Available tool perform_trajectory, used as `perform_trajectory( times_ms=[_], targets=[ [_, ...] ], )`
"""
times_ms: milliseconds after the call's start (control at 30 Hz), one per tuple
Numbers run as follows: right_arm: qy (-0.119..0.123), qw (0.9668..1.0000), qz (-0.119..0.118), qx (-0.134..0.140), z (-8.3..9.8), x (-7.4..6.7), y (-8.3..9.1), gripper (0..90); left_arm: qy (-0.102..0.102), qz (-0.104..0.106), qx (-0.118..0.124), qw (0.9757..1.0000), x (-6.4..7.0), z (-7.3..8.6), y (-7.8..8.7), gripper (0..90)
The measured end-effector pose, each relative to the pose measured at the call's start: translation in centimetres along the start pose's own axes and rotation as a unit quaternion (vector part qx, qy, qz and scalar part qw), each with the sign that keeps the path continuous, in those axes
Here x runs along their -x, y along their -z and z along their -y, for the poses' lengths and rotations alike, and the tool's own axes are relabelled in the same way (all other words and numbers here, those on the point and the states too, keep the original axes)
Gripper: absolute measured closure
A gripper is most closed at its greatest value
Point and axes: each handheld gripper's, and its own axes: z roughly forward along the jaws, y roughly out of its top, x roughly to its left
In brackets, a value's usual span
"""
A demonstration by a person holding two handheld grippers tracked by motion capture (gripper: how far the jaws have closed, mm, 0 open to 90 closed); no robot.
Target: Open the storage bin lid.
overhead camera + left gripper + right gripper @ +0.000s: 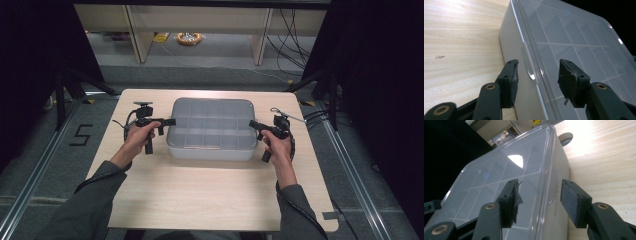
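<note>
My left gripper (537,75) and right gripper (537,195) are both open, each astride one short-end lid tab of the box (212,130), which lies lengthwise between them.

Left gripper (537,82): two black jaws rose from the bottom edge, apart, worn pads facing each other.
Box (509,45): pale, lidded, its side wall ran between the jaws.
Lid (574,42): clear, a grid of compartments showed through; small blue ring mark near the far end.
Lid tab (527,62): sat in the gap; pads not seen pressing it.
Table (461,37): light wood, glare at top.
</note>
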Motion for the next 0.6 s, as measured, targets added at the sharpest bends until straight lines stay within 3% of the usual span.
perform_trajectory(
  times_ms=[67,100,133,167,267,367,500,567,600],
  targets=[
    [-0.003,0.9999,-0.010,0.002,-0.1,0.0,-0.2,52.1,0.004,0.001,0.001,1.0000,0.0,-0.1,-0.1,50.8],
    [0.021,0.9997,-0.010,0.011,-0.2,0.4,-0.4,52.8,0.005,0.003,-0.001,1.0000,0.1,-0.2,-0.2,51.2],
    [0.021,0.9997,-0.010,0.011,-0.2,0.4,-0.4,52.8,0.005,0.003,-0.001,1.0000,0.1,-0.2,-0.2,51.5],
    [-0.005,0.9999,-0.010,0.005,-0.2,-0.1,-0.3,52.8,0.004,0.003,-0.002,1.0000,0.2,-0.3,-0.3,51.5],
    [-0.004,1.0000,-0.003,0.004,-0.3,-0.3,-0.4,53.7,0.001,-0.004,-0.003,1.0000,0.4,-0.4,-0.5,51.8],
    [-0.032,0.9995,-0.005,0.002,-0.2,-0.2,-0.4,57.2,0.001,-0.012,-0.001,0.9999,0.7,-0.4,-0.6,53.3],
    [-0.021,0.9997,0.008,0.008,0.1,-0.5,-0.5,59.2,0.000,-0.019,0.003,0.9998,1.0,-0.4,-0.4,54.2],
    [-0.027,0.9996,0.008,0.006,0.2,-0.7,-0.4,59.9,0.004,-0.018,0.005,0.9998,1.0,-0.4,-0.3,54.7],
    [-0.026,0.9994,0.008,0.019,0.2,-0.7,-0.4,61.5,0.003,-0.020,0.012,0.9997,1.2,-0.4,-0.2,55.7]
  ],
)
